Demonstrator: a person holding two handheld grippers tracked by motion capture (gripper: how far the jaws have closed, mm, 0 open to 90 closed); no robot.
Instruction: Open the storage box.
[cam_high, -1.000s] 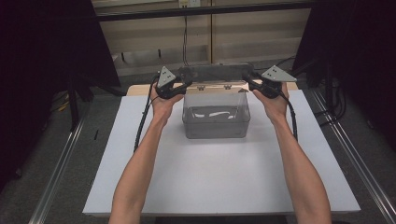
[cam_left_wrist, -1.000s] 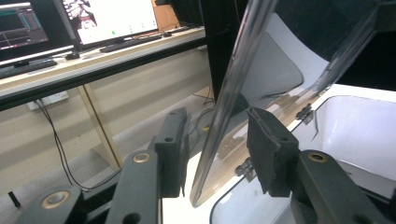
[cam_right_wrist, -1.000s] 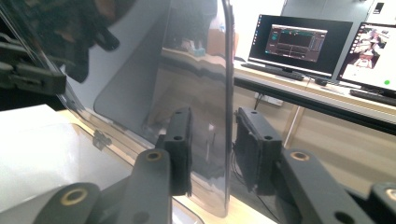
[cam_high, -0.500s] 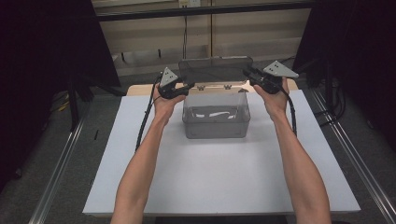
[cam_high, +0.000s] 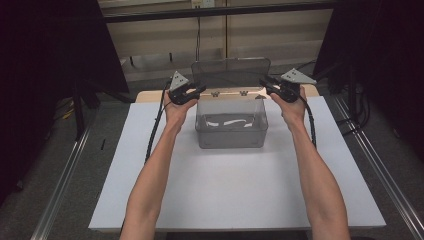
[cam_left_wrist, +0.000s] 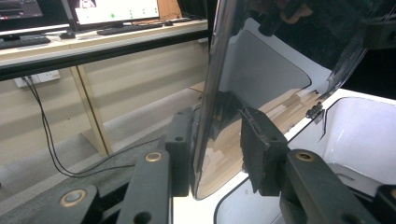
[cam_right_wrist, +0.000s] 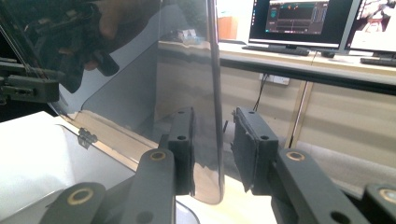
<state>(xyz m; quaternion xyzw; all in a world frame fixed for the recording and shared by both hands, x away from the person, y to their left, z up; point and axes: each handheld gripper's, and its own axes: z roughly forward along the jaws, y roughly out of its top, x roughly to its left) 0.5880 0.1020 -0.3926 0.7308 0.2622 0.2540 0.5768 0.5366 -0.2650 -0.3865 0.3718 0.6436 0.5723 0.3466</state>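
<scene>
Hinged lid (cam_high: 231, 73) upright over clear box (cam_high: 231, 123); left gripper (cam_left_wrist: 215, 149) and right gripper (cam_right_wrist: 212, 149) straddle side edges, jaws parted, not pinching.

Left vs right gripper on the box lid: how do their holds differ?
The left gripper takes the lid's left edge; the right gripper takes its right edge. In the left gripper view one jaw touches the lid and the other stands off; in the right gripper view a gap also shows at one jaw. Both straddle the raised, hinged lid above the clear box.
</scene>
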